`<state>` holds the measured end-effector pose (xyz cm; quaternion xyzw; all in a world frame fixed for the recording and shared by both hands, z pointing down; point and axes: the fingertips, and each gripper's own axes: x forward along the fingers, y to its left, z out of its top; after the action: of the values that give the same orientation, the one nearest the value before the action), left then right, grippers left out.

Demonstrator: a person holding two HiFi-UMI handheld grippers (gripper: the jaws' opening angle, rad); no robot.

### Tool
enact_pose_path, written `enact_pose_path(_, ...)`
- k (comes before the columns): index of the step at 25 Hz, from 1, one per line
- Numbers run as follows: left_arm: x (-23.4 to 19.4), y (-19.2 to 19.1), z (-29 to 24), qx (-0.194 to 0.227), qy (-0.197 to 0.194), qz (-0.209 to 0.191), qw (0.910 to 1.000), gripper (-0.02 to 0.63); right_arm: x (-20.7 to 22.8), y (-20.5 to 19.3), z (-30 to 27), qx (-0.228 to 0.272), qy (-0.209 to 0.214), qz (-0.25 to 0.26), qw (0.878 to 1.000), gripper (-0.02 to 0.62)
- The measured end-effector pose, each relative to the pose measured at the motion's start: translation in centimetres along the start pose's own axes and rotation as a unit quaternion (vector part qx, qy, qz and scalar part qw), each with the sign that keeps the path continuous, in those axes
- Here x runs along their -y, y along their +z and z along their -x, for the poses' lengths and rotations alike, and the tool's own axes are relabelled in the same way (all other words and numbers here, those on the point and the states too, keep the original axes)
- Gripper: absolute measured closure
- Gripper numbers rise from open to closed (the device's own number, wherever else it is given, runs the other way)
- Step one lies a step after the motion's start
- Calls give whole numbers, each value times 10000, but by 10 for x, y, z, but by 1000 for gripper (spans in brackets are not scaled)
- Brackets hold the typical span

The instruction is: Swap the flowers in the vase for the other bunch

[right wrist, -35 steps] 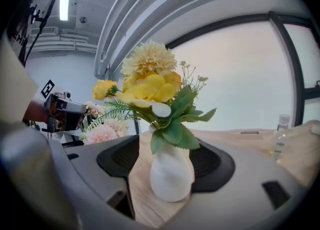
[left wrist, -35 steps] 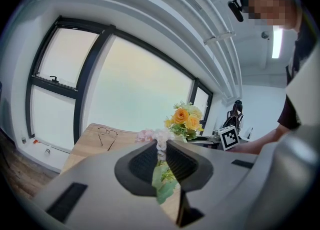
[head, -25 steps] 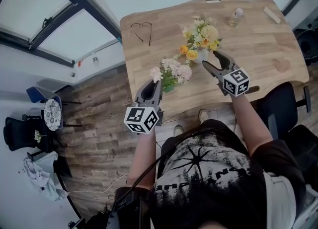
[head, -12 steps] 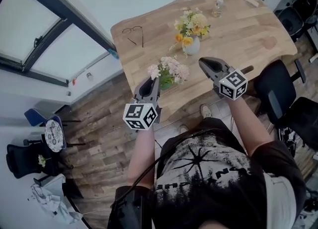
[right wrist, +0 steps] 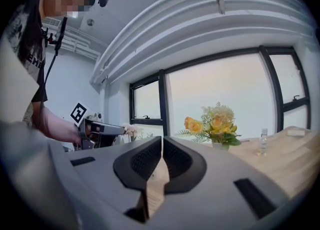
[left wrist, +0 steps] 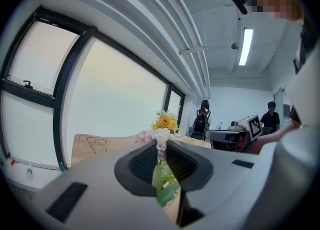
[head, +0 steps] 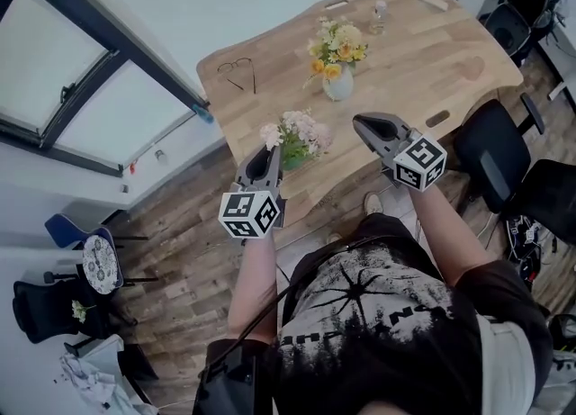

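While the left tongs (head: 268,154) pinch the green stems of the pink bunch (head: 297,132), its blooms stick up over the near side of the table (head: 432,53). Further back, in the middle, stands the vase (head: 339,89) with the yellow flowers (head: 335,42) in it, apart from both tongs. The right tongs (head: 363,122) are pressed together with nothing between them, over the table's near edge.
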<state>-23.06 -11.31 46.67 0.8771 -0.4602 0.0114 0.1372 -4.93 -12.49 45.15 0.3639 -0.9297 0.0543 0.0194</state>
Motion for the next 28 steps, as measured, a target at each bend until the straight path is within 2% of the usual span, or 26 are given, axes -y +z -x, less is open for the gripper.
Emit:
enact_pose_path(14,0,5,21,118,70,-72,9999,545,-27,4,-2,-13,209,179,9996,577)
enact_pose_path(28,-2,-2,28,62,165,-75,9998,545,-33,0,-3,3,254,162,9995,577)
